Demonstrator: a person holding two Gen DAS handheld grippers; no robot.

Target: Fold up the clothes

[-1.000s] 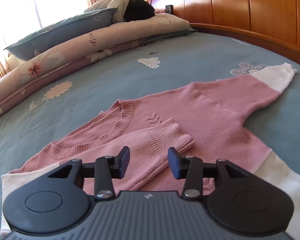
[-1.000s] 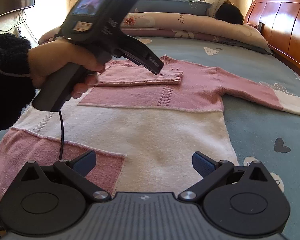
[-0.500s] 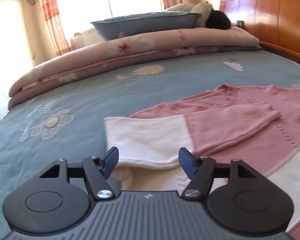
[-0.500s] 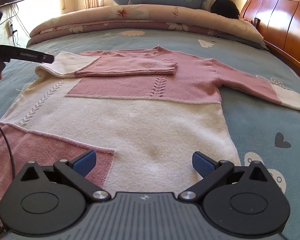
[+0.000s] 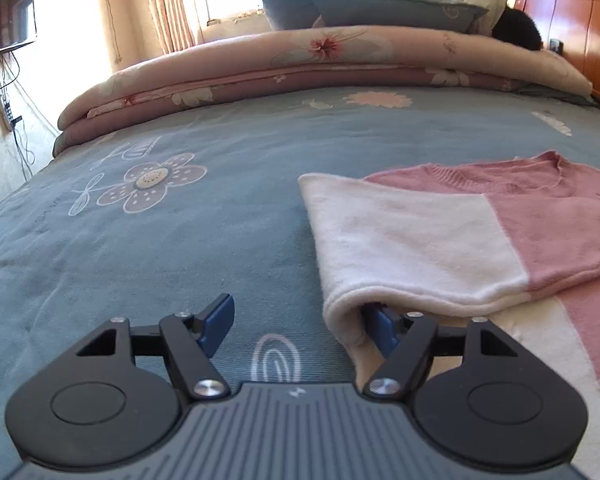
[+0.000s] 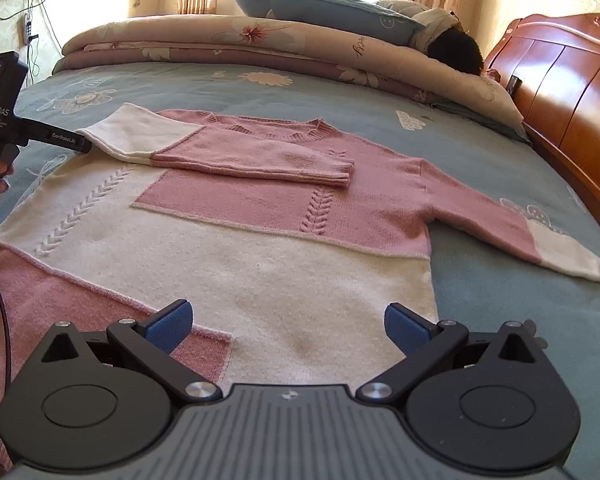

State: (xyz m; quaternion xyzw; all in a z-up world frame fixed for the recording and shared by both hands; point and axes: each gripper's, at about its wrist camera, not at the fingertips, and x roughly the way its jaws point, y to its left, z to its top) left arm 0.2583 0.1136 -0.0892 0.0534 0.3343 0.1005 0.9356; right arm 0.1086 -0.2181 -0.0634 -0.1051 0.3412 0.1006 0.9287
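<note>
Your left tool (image 5: 300,322) is spread wide at the sweater's (image 6: 236,248) folded shoulder, its right finger tucked under the white fold of the left sleeve (image 5: 412,248), gripping nothing. Your right tool (image 6: 288,326) hangs wide open and empty over the hem. The sweater lies flat on the bed (image 5: 172,240), 1 sleeve folded across the chest, the other sleeve (image 6: 512,232) stretched toward the headboard (image 6: 560,92).

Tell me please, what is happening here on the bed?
A person is folding a pink and white sweater spread flat on the bed, using two handheld tongs. One sleeve already lies folded across the chest; the other sleeve is stretched out sideways. The left tongs are open at the sleeve's folded white edge, one finger tucked under it. The right tongs hover open over the hem.
</note>
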